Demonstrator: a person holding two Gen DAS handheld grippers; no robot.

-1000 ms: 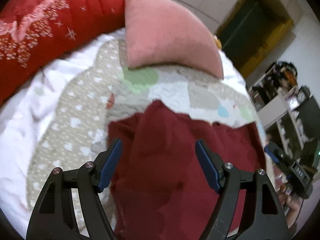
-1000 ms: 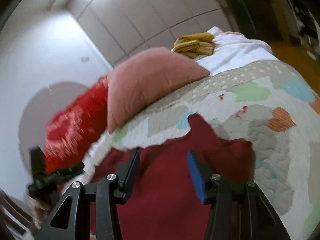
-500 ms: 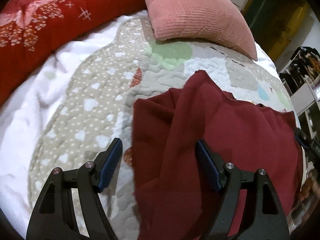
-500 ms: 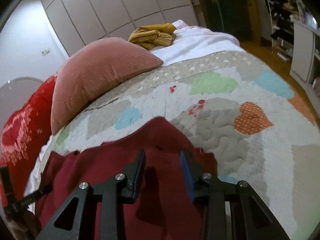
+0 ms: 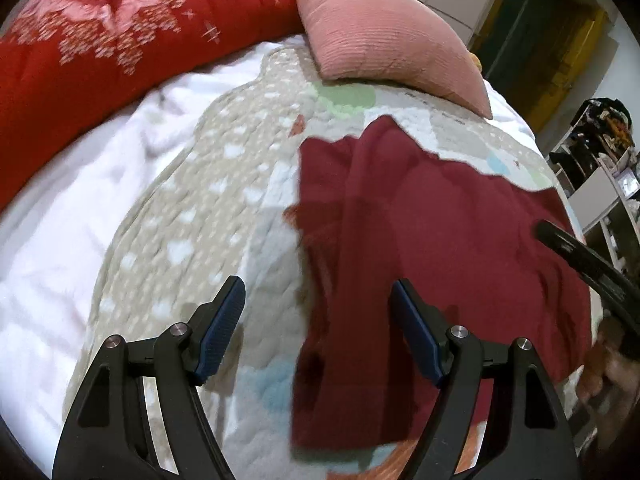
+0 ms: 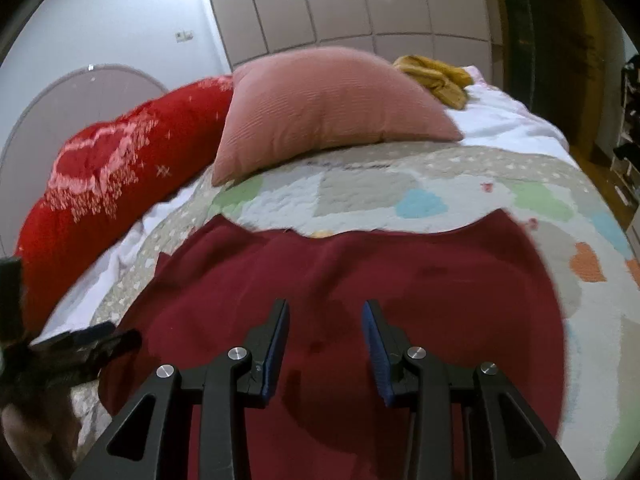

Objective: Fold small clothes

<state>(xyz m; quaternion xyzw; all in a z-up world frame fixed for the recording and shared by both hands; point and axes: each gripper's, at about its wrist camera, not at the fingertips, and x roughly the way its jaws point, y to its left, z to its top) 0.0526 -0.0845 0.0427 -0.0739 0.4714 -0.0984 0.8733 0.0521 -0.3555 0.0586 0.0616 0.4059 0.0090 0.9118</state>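
Note:
A dark red garment (image 5: 432, 240) lies spread on the patchwork quilt (image 5: 224, 184), with a lengthwise fold near its left edge. It also shows in the right wrist view (image 6: 360, 272). My left gripper (image 5: 318, 312) is open and empty above the garment's left edge. My right gripper (image 6: 325, 332) is partly open and empty, low over the middle of the garment. The right gripper shows as a dark bar at the right of the left wrist view (image 5: 580, 256). The left gripper shows at the lower left of the right wrist view (image 6: 80, 344).
A pink ribbed pillow (image 6: 328, 108) lies at the head of the bed beside a red patterned duvet (image 5: 100, 52). A yellow cloth (image 6: 436, 76) lies behind the pillow. White sheet (image 5: 60, 216) borders the quilt on the left. Shelves (image 5: 600, 160) stand beyond the bed's right side.
My left gripper has moved left, so the garment now sits further right in its view. My right gripper has opened wider and drawn back over the garment, which now lies flatter.

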